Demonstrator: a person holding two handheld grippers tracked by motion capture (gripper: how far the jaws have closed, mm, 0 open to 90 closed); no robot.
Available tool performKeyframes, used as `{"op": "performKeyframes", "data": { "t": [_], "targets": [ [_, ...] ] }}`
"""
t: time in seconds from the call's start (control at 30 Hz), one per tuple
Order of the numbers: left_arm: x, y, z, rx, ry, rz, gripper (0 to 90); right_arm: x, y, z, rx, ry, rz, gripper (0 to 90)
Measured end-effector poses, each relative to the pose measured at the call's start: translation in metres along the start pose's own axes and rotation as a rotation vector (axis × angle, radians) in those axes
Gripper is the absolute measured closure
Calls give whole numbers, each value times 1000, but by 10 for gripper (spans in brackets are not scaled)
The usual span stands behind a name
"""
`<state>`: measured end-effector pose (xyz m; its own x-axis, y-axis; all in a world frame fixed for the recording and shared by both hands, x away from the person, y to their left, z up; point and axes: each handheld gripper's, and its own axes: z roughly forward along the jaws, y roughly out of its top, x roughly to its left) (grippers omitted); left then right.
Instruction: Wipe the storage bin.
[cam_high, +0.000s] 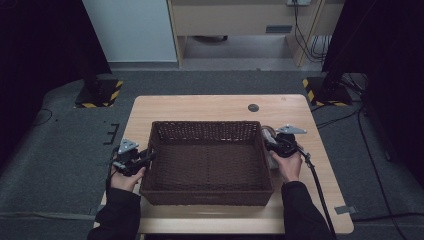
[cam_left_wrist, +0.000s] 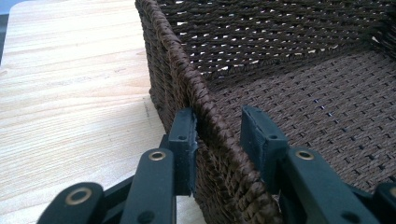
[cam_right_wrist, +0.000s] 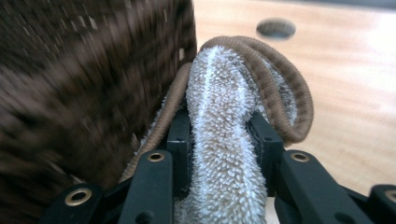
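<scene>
The rectangular dark brown woven wicker basket (cam_high: 207, 192) has a rough, matt weave with a thick braided rim. Beneath it, the pale wooden table (cam_high: 210, 106) is smooth, with a faint sheen and visible grain. Just right of the basket, the fuzzy grey-white terry cloth with brown ribbed edging (cam_right_wrist: 224, 135) looks soft and nubbly, pinched between matt black plastic pads (cam_right_wrist: 180, 140) with brass-coloured rivets.

A pale wooden desk (cam_high: 210, 106) with a round cable hole (cam_high: 253, 107) carries a dark brown woven rectangular basket (cam_high: 207, 192), sitting square in the middle, grey tape (cam_high: 346, 209) at its near-right edge.
</scene>
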<state>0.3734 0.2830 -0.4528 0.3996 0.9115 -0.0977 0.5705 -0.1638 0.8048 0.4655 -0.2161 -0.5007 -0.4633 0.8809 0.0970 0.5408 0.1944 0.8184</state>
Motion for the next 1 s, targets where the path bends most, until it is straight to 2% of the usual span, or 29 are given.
{"op": "performKeyframes", "data": {
  "t": [0.1,0.23,0.37,0.47,0.57,0.63,0.73,0.93,1.0],
  "targets": [
    [0,0,0,-2,2,4,641,0,-4,5,33,-6,4,675],
    [0,0,0,-4,7,11,633,-2,1,-2,15,-21,11,678],
    [0,0,0,-4,4,11,633,-6,14,-22,-93,-48,20,683],
    [0,0,0,-3,5,13,634,-6,26,-38,-178,-45,27,684],
    [0,0,0,-3,6,14,635,-3,37,-50,-239,-36,23,684],
    [0,0,0,-2,7,17,636,-1,41,-53,-260,-26,14,684],
    [-1,0,0,-2,9,20,636,3,40,-48,-243,-15,-11,685],
    [-1,0,0,-2,12,24,635,3,27,-31,-154,2,-15,687],
    [-1,0,0,1,13,25,635,5,22,-25,-123,-10,-31,686]
  ]
}}
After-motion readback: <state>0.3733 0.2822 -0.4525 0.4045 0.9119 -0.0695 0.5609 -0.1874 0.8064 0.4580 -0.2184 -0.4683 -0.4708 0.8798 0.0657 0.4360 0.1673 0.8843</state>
